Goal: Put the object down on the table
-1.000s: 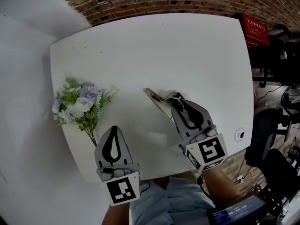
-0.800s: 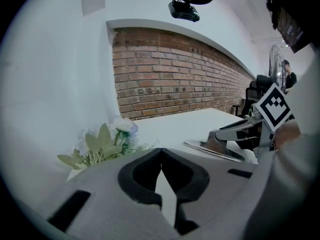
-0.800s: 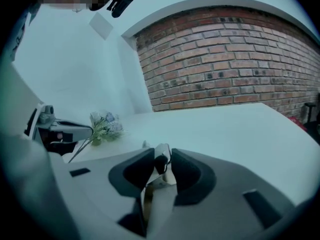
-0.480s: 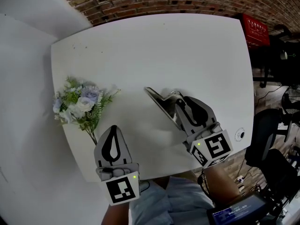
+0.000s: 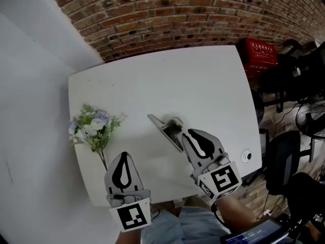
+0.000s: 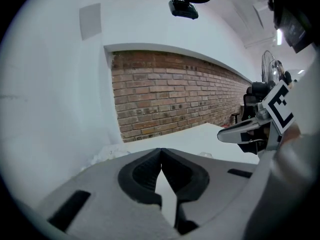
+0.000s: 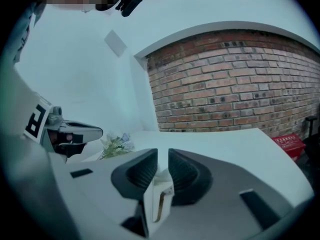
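Observation:
The object is a flat, pale, wedge-shaped carton with a tan edge, lying on the white table near its middle. My right gripper hovers over the carton's near right end. In the right gripper view the carton shows low between the jaws, and the tips of the right gripper stand slightly apart with no pad pressing on it. These jaws have just been closing. My left gripper hangs over the table's front left. In the left gripper view its tips meet, with nothing between them.
A bunch of artificial flowers lies at the table's left edge. A round cable port sits near the front right corner. A red box and dark office chairs stand to the right, with a brick wall behind.
The head view has pulled up and back, so the table looks smaller. Both grippers have risen. The right gripper has drawn away from the carton, which stays on the table.

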